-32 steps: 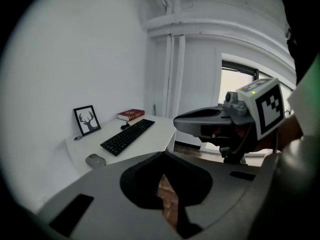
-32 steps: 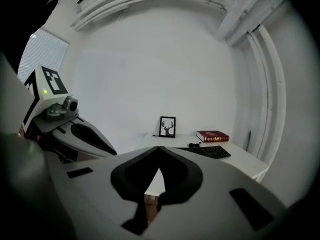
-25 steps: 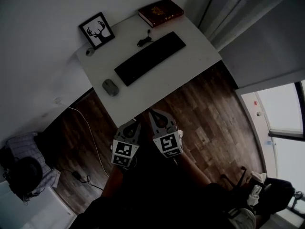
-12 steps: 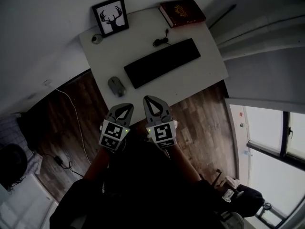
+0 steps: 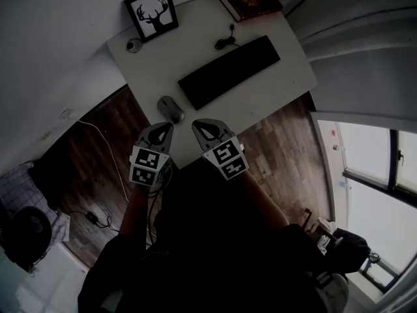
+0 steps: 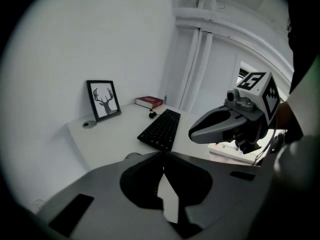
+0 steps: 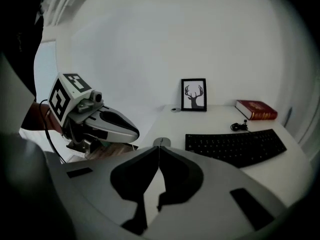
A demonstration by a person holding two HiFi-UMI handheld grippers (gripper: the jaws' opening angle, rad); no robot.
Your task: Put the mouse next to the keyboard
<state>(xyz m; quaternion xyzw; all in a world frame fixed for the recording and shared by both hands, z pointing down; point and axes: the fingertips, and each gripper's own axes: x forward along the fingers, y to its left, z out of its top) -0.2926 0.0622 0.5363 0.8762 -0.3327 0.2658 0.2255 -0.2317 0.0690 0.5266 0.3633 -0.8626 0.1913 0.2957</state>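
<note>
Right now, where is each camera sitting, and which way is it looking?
Head view: on the person's head, looking steeply down at the desk; left gripper and right gripper show.
Left gripper view: on that gripper, looking along its shut jaws over the desk; right gripper shows.
Right gripper view: on that gripper, looking along its shut jaws toward the mouse; left gripper shows.
Shared: all see the keyboard and deer picture.

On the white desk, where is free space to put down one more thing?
Two bare patches on the white desk: the strip between the framed deer picture and the keyboard, and the band between the keyboard and the near edge, right of the mouse. The far corner is crowded: the book and the coiled cable lie close together.
</note>
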